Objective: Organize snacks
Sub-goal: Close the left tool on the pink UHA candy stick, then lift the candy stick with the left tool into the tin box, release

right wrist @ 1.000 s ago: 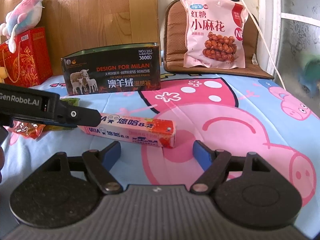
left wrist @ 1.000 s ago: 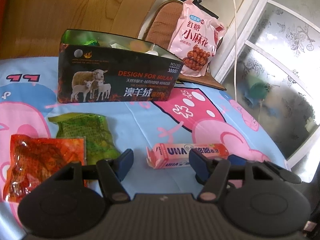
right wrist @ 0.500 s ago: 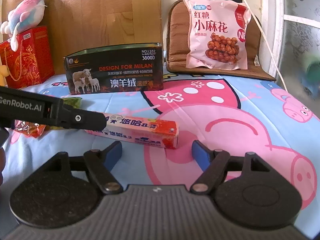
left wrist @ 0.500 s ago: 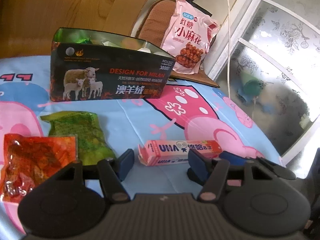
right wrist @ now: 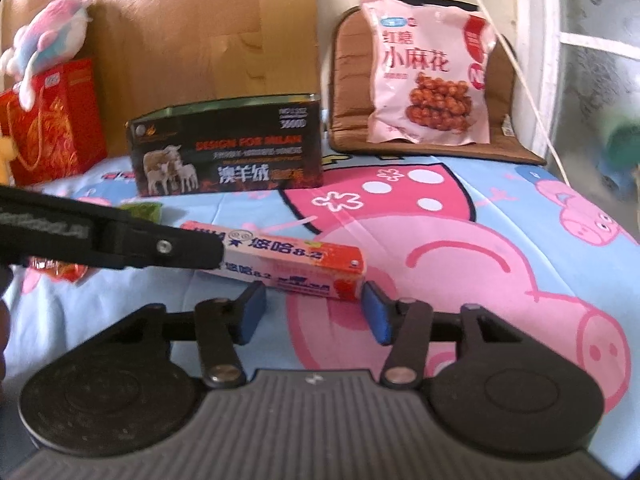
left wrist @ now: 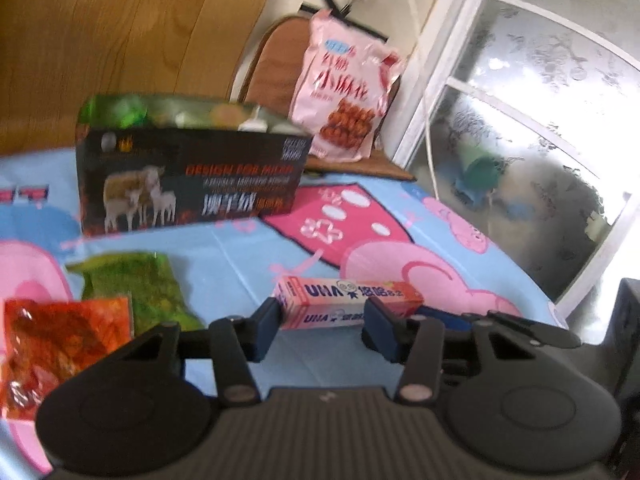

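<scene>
My left gripper (left wrist: 322,322) and right gripper (right wrist: 312,308) are both closing around the pink UHA candy box (left wrist: 352,300) lying on the cartoon-pig sheet (right wrist: 500,216); neither is gripping it.

I see a cartoon-pig bedsheet (right wrist: 500,216), a wooden headboard (right wrist: 200,40), a brown cushion (right wrist: 348,92) against the wall, a red gift bag (right wrist: 52,124) with a plush toy (right wrist: 48,36) on top, and a frosted window (left wrist: 540,120)

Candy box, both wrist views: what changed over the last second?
Both grippers' jaws narrowed and are closing around the candy box, left gripper near one end, right gripper near the other; firm contact unclear. The box, black tin and packets stayed put.
</scene>
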`<state>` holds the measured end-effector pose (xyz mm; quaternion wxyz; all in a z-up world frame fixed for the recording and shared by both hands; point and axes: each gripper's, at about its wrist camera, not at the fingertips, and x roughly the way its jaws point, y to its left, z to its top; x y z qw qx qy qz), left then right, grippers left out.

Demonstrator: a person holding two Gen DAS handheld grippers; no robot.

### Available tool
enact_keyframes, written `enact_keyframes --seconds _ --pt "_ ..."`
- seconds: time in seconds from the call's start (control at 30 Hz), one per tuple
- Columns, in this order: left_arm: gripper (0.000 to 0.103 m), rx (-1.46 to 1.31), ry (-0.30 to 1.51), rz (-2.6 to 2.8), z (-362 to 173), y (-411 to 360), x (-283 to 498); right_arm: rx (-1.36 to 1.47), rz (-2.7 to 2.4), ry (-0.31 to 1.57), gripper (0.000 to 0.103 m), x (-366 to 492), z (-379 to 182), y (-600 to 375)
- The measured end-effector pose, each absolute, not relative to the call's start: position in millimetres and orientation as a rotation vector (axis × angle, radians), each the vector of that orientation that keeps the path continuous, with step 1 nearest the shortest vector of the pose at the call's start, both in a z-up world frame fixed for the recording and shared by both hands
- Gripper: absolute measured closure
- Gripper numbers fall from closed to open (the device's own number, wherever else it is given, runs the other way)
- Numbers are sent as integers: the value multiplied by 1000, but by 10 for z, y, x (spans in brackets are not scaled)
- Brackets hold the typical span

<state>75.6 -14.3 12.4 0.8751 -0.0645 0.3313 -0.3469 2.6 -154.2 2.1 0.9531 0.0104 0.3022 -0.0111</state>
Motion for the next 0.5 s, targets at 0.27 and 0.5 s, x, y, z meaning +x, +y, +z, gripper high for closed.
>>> enact_keyframes --seconds 0.27,0.5 --pt "56 -147 629 -666 335 -49 740 55 -20 529 51 16 131 -1475" --pt "56 -173 534 -582 811 132 1094 34 62 429 51 346 491 -1418"
